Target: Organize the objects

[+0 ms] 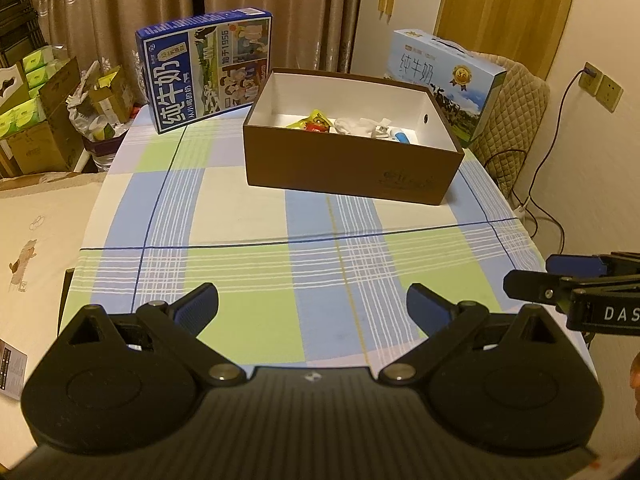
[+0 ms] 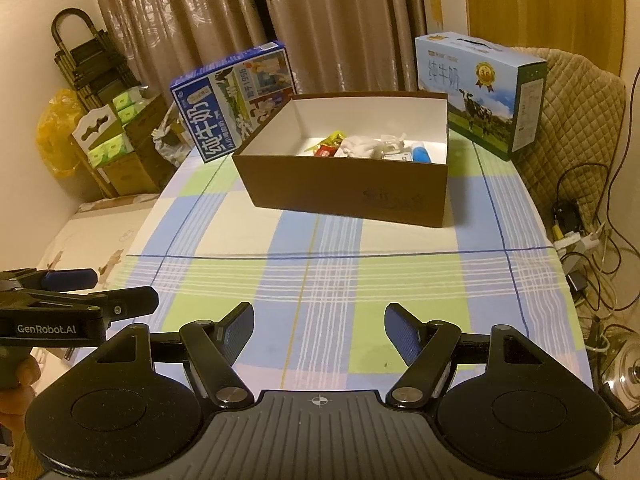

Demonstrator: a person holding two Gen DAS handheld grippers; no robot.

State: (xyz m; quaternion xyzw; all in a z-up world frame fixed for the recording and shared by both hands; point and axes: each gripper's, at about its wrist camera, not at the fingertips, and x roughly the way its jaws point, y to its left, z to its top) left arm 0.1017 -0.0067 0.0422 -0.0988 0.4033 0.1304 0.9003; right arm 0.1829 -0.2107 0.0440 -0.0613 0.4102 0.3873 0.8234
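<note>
A brown open box (image 1: 344, 168) (image 2: 344, 196) with a white inside stands on the checked tablecloth at the far middle. It holds a yellow and red packet (image 1: 316, 122) (image 2: 328, 146), white crumpled items (image 1: 360, 126) (image 2: 364, 146) and a blue-capped item (image 1: 400, 136) (image 2: 420, 156). My left gripper (image 1: 312, 308) is open and empty above the near tablecloth. My right gripper (image 2: 320, 330) is open and empty, also near the front. The right gripper also shows in the left wrist view (image 1: 532, 276), and the left gripper in the right wrist view (image 2: 120, 292).
A dark blue milk carton (image 1: 208, 68) (image 2: 236, 100) leans behind the box at left. A light blue milk carton (image 1: 444, 80) (image 2: 480, 92) stands at back right on the table (image 1: 280, 272). Cardboard boxes (image 1: 40, 120) lie left; cables (image 2: 580, 240) and a padded chair (image 2: 576, 128) right.
</note>
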